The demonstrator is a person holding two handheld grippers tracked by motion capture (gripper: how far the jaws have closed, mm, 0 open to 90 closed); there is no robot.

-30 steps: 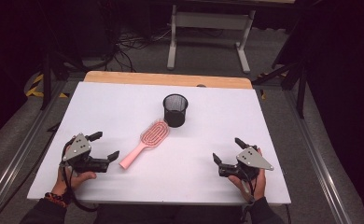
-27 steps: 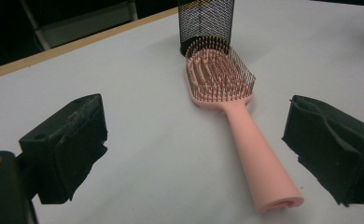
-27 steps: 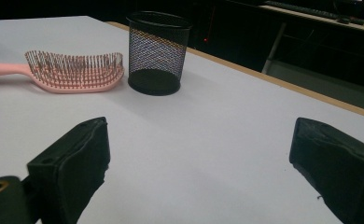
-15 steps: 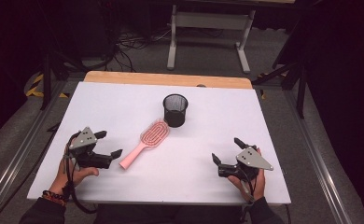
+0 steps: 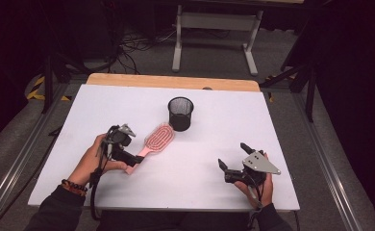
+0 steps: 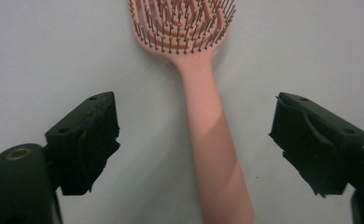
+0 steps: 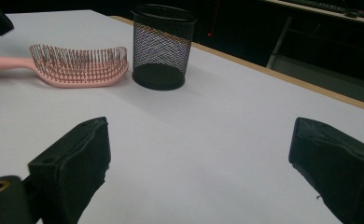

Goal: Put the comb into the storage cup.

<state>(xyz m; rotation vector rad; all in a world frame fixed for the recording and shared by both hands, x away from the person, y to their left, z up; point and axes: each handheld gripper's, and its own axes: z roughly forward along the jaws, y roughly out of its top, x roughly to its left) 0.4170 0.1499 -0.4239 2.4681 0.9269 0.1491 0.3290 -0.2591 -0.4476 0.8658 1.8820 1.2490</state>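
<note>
left gripper view: pink hairbrush (image 6: 208, 140) lay flat on table (image 6: 40, 46), just beside mesh cup (image 5: 181, 113). left gripper (image 6: 194, 140) jaws spread astride handle, just been closing, not yet pinching. right gripper (image 7: 199, 154) spread, empty. lift pending.

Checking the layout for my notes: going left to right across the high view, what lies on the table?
Left claw → pink brush → mesh cup → right claw.
</note>
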